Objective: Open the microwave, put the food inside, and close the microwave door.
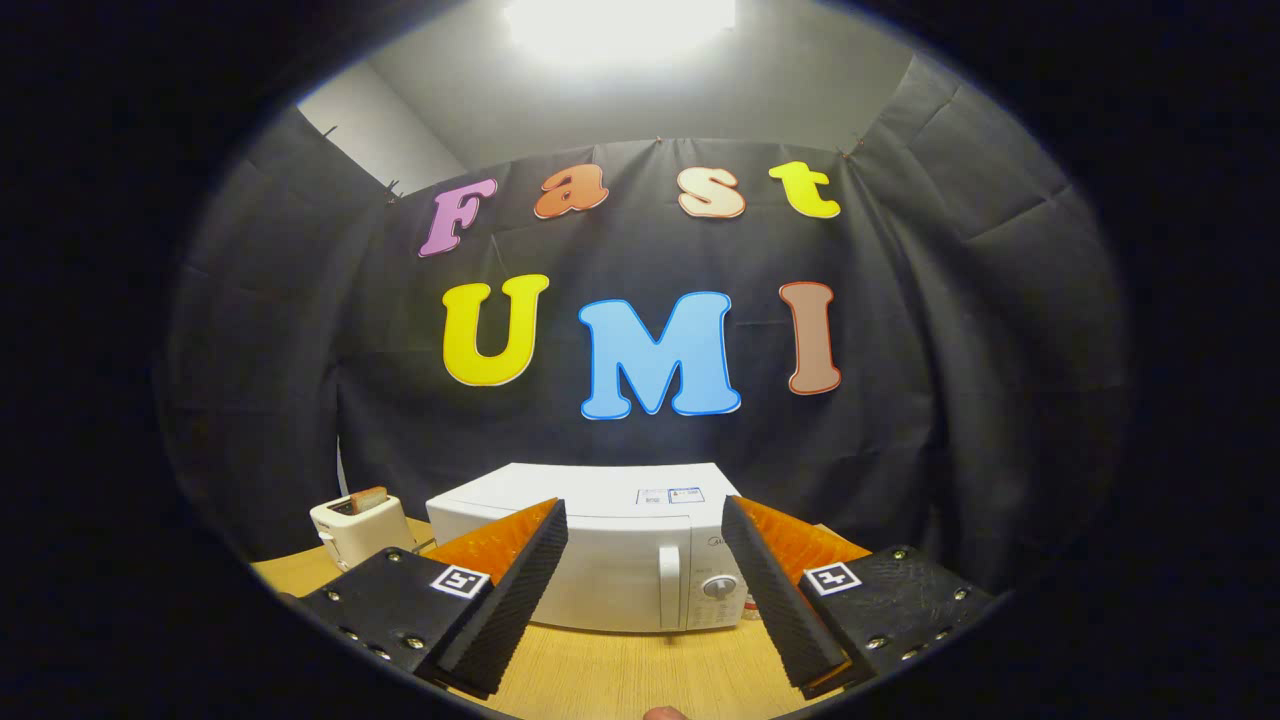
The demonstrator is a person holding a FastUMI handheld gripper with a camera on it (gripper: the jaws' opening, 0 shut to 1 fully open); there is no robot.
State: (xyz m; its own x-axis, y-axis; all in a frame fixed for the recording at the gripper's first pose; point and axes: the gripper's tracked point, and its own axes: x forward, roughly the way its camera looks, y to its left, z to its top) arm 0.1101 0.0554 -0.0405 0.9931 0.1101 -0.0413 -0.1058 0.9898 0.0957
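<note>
The gripper view rides on the gripper (645,530), low over the near edge of the bench (620,675), and faces level across it toward the booth's back wall. It looks forward between the spread fingers (510,590) at the microwave (620,560), near and front-on; a toaster (360,525) stands toward the bench's far left corner.

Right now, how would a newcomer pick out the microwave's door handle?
On the wooden table, beyond the open gripper, sits a white microwave, door shut. Its handle is the upright white bar just left of the round dial, unlike the toaster farther left.
</note>
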